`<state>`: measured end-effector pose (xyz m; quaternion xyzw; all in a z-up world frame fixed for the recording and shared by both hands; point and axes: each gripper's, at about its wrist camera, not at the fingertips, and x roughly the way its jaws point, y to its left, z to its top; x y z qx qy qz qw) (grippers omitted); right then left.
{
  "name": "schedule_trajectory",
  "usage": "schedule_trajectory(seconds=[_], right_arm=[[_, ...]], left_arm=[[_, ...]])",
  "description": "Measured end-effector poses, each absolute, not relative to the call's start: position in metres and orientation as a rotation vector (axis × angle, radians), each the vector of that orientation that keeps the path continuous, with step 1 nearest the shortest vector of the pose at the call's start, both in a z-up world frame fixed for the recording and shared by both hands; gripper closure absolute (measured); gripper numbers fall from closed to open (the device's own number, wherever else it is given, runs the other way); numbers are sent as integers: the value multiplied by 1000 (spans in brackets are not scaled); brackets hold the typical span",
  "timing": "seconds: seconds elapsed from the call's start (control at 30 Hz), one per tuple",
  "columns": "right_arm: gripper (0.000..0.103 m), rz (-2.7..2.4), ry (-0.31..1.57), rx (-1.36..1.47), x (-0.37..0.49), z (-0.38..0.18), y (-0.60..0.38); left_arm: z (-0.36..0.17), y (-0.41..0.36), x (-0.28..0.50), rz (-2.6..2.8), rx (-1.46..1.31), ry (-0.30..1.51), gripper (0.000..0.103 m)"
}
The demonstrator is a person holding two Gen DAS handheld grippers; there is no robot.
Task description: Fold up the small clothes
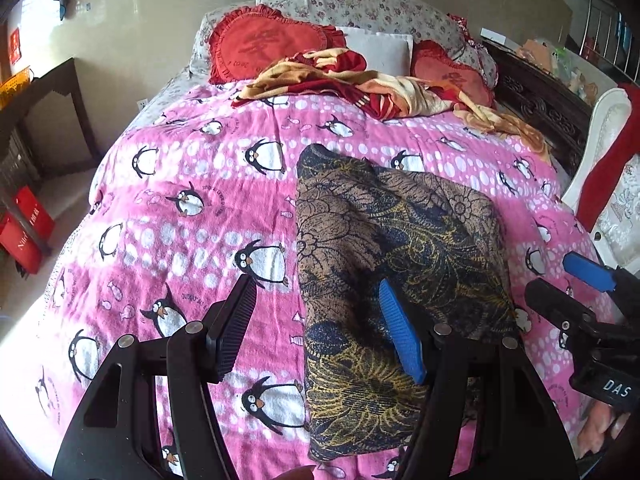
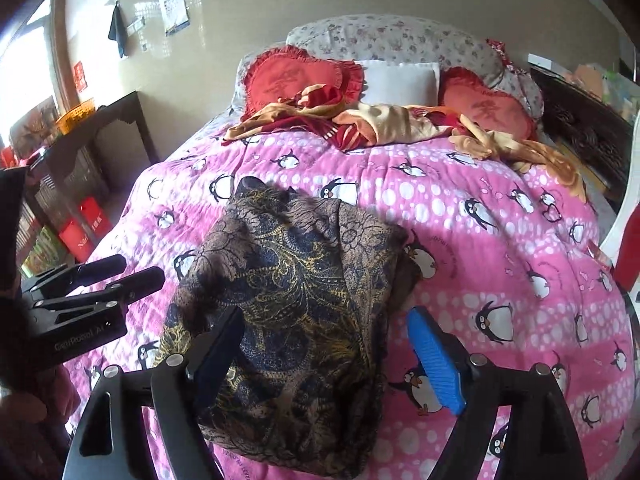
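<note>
1. We are holding our left gripper and right gripper wide, empty, over the folded patterned garment.
2. It is lying on the pink penguin blanket, open bedding surrounding it.

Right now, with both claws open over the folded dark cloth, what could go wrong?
1. The folded cloth lies loose on the soft, bumpy pink blanket, so its top flap might slide open if it is nudged.
2. The left claw has one finger over the cloth and could drag it while moving.
3. The right claw is close by, so the two claws could bump each other.
</note>
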<state>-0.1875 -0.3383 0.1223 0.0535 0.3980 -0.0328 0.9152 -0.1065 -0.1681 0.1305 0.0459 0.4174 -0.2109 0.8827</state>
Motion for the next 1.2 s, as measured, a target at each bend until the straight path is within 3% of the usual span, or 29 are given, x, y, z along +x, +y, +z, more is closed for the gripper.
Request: schedule_trajectory(seconds=[1.2], right_arm=[[17, -85, 909, 147, -166, 100, -328]], left_arm=[[124, -169, -99, -413, 105, 878, 39]])
